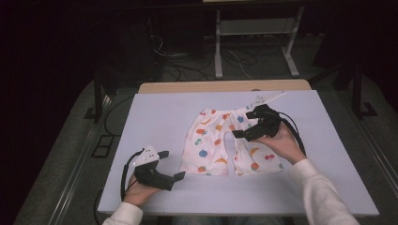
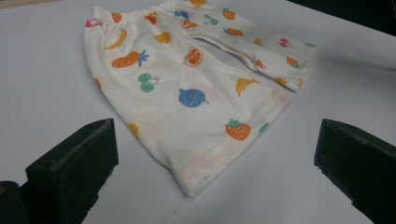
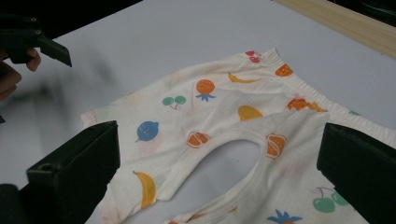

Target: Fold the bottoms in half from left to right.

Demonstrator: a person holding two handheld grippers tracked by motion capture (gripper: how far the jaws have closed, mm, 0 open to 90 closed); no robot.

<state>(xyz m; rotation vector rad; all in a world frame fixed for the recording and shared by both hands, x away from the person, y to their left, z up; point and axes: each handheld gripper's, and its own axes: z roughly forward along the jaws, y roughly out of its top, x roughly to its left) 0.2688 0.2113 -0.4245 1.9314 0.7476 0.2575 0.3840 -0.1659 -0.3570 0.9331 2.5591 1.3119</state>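
**Fruit-print shorts flat on the table, both tongs spread**

I see the small cream cotton shorts printed with coloured fruit (image 1: 220,143) lying flat on the pale lilac table (image 1: 155,117), a little right of its middle. The elastic waistband is at the far side and the two leg openings point toward me. The two legs spread apart, with a bare strip of table showing between them at the crotch. In the left gripper view the shorts (image 2: 187,93) lie just ahead of the jaws, the hem of the near leg closest, with a strawberry and a blue fruit printed near that hem. In the right gripper view the shorts (image 3: 224,121) sit between and beyond the jaws, with the curved crotch seam in the middle.

My right tongs (image 1: 244,132) hover over the right leg of the shorts, just by the crotch, jaws spread wide; I cannot tell whether they touch the cloth. My left tongs (image 1: 176,177) are over bare table, near the left leg's hem but apart from it, jaws also spread and gripping nothing.

Beyond the lilac surface a strip of light wooden edge (image 1: 225,86) runs along the far side, and past that the dark floor holds cables and a white metal frame (image 1: 256,42)
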